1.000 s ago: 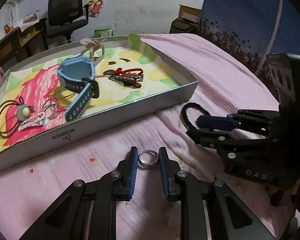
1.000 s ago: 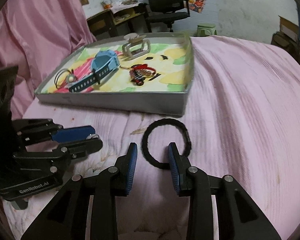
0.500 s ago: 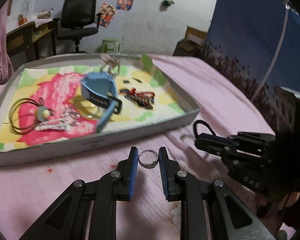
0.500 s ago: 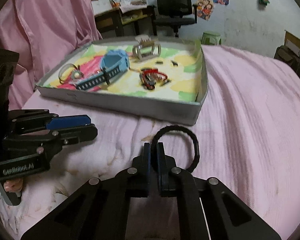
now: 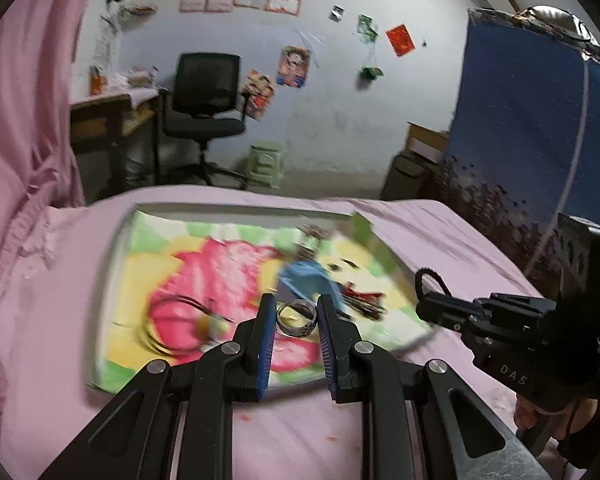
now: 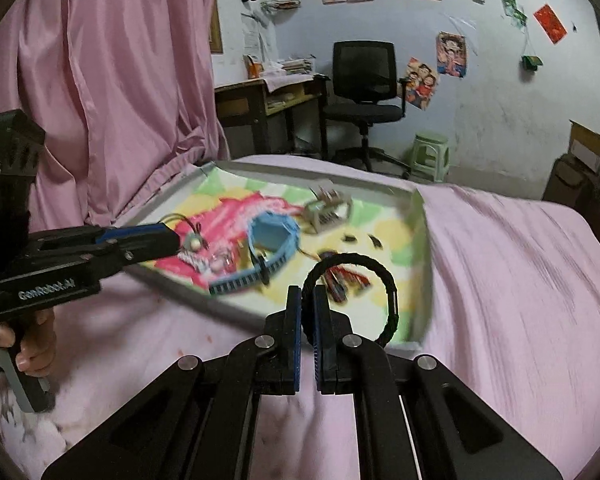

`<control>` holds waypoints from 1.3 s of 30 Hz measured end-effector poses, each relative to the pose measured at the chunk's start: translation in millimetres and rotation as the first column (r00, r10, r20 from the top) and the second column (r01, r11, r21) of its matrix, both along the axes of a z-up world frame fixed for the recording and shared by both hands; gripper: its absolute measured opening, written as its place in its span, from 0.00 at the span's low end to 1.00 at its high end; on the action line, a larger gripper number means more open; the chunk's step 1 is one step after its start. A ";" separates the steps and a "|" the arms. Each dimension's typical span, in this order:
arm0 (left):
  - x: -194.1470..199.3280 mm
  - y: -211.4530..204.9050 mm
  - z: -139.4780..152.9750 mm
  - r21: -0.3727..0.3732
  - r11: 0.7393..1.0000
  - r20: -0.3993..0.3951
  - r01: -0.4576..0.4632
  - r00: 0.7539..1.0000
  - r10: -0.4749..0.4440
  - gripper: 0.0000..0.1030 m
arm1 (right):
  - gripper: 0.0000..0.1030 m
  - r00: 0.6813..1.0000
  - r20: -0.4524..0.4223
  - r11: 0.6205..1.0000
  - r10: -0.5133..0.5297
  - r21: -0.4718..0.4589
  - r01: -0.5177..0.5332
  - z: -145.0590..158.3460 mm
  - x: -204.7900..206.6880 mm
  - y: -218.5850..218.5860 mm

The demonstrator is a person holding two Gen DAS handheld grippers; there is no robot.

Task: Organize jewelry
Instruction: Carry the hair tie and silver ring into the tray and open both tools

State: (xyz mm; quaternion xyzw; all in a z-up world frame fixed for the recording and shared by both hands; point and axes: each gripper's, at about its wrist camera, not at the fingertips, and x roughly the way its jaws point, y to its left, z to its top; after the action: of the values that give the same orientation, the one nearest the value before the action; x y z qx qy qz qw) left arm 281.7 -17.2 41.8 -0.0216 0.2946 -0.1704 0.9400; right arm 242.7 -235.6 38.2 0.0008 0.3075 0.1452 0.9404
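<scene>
two hand-held grippers over tray (image 6: pixel 422 240): left (image 5: pixel 294 322) pinching ring (image 5: pixel 296 317), right (image 6: pixel 307 312) pinching black hair tie (image 6: pixel 384 280); blue watch (image 6: pixel 274 236) below.

Light is dim, even and indoor, with no glare. I note motion blur across the tray (image 5: pixel 116 264) and its contents in both views; my gripper fingers stay sharp. Fisheye bending and dark vignetting mark all corners.

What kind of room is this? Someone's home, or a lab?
Probably a lived-in bedroom or dorm room rather than a lab: the tray sits on pink bedding, with an office chair at a cluttered desk and cartoon posters on the scuffed wall.
</scene>
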 end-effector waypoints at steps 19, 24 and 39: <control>29.7 18.2 -41.2 0.066 0.994 -0.103 -0.087 0.990 0.094 0.20 | 0.05 0.991 -0.131 0.997 0.009 0.075 0.001 -48.7 44.6 25.7; 30.4 17.8 -46.1 0.073 0.994 -0.137 -0.082 0.986 0.091 0.20 | 0.05 0.989 -0.149 0.997 0.008 0.079 0.003 -51.5 46.5 27.2; 9.7 16.3 -41.5 0.069 0.994 -0.133 -0.081 0.987 0.090 0.49 | 0.32 0.988 -0.149 0.995 -0.035 0.089 0.048 -46.3 33.4 16.7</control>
State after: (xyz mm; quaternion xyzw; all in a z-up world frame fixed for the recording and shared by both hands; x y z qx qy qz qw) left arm 291.4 -0.8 0.3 -0.0159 0.3619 -0.1186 0.9245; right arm 276.1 -218.9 -8.1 0.0612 0.3688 0.1392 0.9170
